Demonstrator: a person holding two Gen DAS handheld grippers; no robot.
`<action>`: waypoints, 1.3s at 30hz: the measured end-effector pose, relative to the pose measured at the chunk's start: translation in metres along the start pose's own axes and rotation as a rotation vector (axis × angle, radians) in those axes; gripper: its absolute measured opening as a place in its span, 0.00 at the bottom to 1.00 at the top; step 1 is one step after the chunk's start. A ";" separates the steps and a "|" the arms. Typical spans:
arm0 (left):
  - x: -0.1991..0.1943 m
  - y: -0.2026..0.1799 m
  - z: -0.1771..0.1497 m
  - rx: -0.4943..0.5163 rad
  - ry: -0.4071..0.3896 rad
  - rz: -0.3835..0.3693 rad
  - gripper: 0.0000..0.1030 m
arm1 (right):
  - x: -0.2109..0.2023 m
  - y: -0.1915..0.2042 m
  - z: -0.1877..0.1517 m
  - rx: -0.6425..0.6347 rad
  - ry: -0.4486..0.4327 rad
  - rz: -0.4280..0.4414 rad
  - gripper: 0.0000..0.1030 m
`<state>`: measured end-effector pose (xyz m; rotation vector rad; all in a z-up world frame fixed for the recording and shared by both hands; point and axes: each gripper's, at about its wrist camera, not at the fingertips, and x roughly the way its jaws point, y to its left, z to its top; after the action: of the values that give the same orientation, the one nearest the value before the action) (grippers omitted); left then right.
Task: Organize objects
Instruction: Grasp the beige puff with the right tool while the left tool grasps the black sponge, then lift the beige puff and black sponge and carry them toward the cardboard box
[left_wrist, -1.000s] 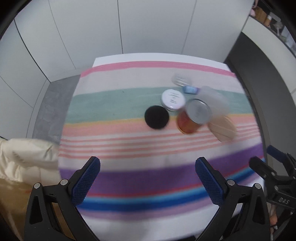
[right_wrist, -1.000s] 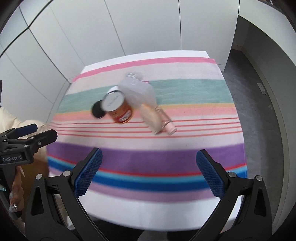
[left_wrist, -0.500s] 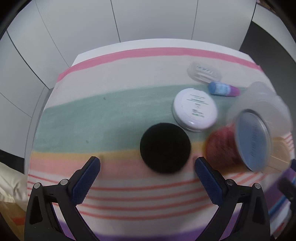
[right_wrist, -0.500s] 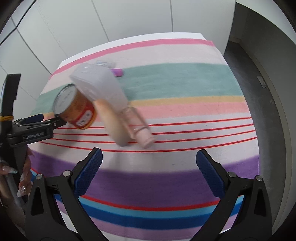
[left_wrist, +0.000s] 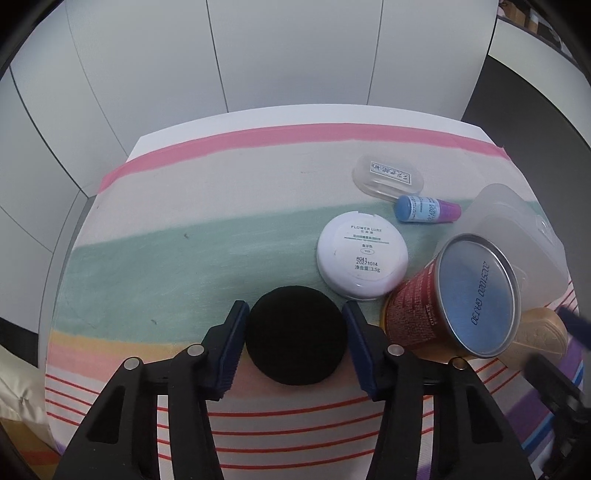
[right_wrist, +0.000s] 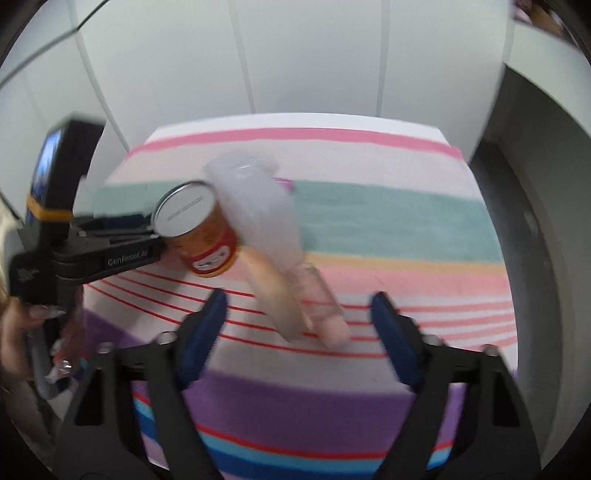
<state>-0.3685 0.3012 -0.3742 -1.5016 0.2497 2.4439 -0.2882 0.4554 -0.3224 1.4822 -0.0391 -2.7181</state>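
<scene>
A black round puff (left_wrist: 295, 334) lies flat on the striped cloth (left_wrist: 166, 258). My left gripper (left_wrist: 295, 325) is closing around it, and both blue pads meet its edges. The left gripper (right_wrist: 110, 240) also shows in the right wrist view, beside a red can with a silver lid (right_wrist: 199, 236). My right gripper (right_wrist: 299, 299) is closing too. The tips of a beige bottle (right_wrist: 277, 295) and a pink bottle (right_wrist: 328, 317) lie between its pads, untouched. A translucent plastic container (right_wrist: 258, 206) covers the bottles' far ends.
Behind the puff sit a white compact (left_wrist: 364, 256), a blue and purple tube (left_wrist: 424, 208) and a small clear case (left_wrist: 388, 173). The red can (left_wrist: 443, 306) leans close to my left gripper's right finger. White cabinet doors stand behind the table. A person's hand (right_wrist: 22, 332) holds the left gripper.
Both grippers came down and closer to the objects. The left jaws narrowed onto the black puff. The right jaws narrowed around the bottle tips.
</scene>
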 end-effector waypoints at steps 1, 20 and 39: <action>0.000 0.001 0.002 -0.005 0.002 -0.004 0.50 | 0.008 0.008 0.002 -0.035 0.019 -0.010 0.48; -0.052 -0.008 0.010 0.004 -0.008 0.018 0.43 | -0.020 0.019 0.021 -0.004 0.036 -0.061 0.17; -0.224 -0.004 0.036 -0.007 -0.169 0.023 0.44 | -0.166 0.045 0.082 -0.018 -0.122 -0.133 0.17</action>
<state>-0.3014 0.2853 -0.1580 -1.2912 0.2265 2.5744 -0.2658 0.4196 -0.1363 1.3599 0.0832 -2.9022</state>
